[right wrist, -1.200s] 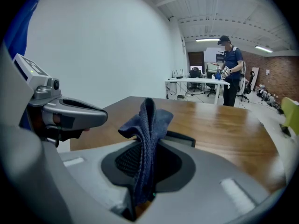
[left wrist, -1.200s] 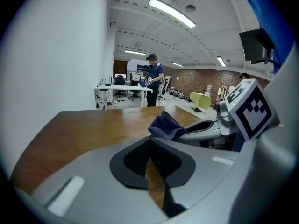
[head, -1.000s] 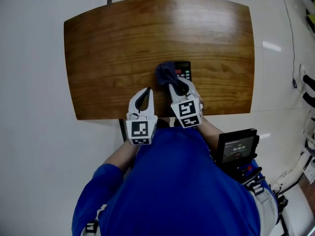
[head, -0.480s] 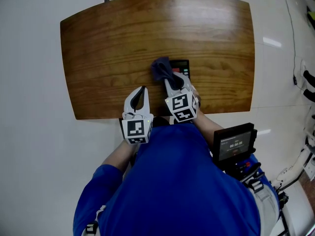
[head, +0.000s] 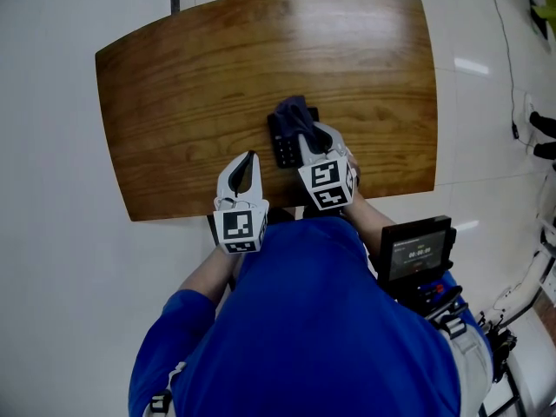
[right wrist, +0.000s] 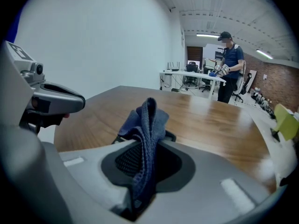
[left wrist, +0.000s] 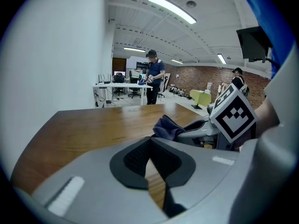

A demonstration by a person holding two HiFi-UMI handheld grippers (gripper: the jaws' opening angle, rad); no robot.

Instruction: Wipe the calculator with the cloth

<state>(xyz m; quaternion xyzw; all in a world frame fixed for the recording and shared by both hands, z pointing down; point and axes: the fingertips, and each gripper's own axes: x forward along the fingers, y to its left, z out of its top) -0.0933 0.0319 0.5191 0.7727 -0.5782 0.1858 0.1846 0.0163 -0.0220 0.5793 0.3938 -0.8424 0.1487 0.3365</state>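
At the near edge of the desk (head: 174, 102), just ahead of the person's blue top, the left gripper (head: 250, 159) sits idle, a little left of the work. Its own view shows the dark pads meeting at the tips with only wood grain behind them, so it is clenched on nothing.

Just to its right, the right gripper (head: 309, 137) reaches further in over the desk. Its jaws are closed on a fold of dark blue cloth (right wrist: 145, 125), which runs up between the pads and bunches beyond the tips.

Below that bunch lies the black calculator (head: 285, 148), flat on the wood, close to the near edge and somewhat right of the middle. The cloth rests on its far end, while the keys at its near end show bare. Nothing is holding the calculator down. Beyond it the desk runs plain to its far edge.

This looks like the wiping itself, part-way through a stroke. I judge that the next move is to draw the cloth across the uncovered keys with the bunch pressed flat. The pressure should stay light, since the loose calculator may slide along with the cloth. The free left gripper is near enough to steady one edge if it does.
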